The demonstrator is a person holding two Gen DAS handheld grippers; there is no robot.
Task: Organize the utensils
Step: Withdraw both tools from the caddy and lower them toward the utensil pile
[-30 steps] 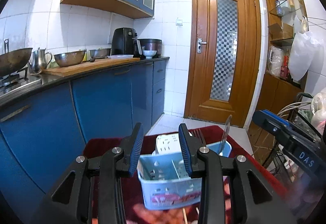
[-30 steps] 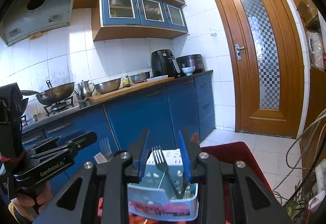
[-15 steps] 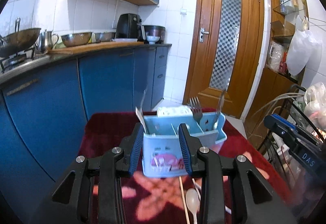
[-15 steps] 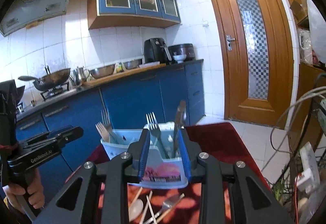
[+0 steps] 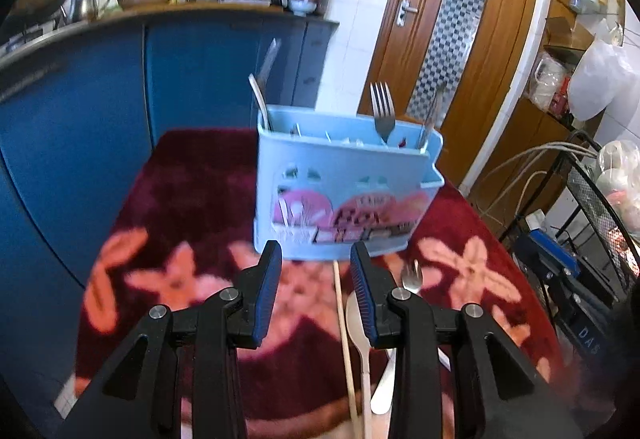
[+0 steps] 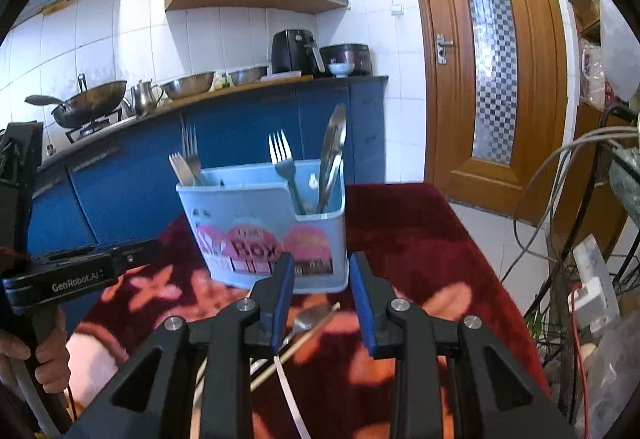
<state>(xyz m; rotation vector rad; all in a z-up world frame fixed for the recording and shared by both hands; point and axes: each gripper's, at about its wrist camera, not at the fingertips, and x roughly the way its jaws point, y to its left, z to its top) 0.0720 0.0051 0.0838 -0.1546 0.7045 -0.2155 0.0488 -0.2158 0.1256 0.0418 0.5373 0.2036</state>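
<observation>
Left gripper (image 5: 314, 273) jaws apart, empty | right gripper (image 6: 320, 285) jaws apart, empty | blue utensil caddy (image 6: 264, 227) upright on red floral cloth (image 5: 192, 199), just beyond both | loose spoon (image 5: 358, 323), chopstick (image 5: 342, 319), fork (image 5: 411, 277) lying near

Pale blue cutlery caddy (image 6: 264, 235) upright holding forks (image 6: 282, 163), loose spoon (image 5: 360, 323), chopstick (image 5: 344, 339) in front

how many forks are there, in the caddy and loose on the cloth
4: two in the blue caddy's left end, one pale, one metal; a metal fork right of centre; one lying loose in front. More may be hidden.
</observation>
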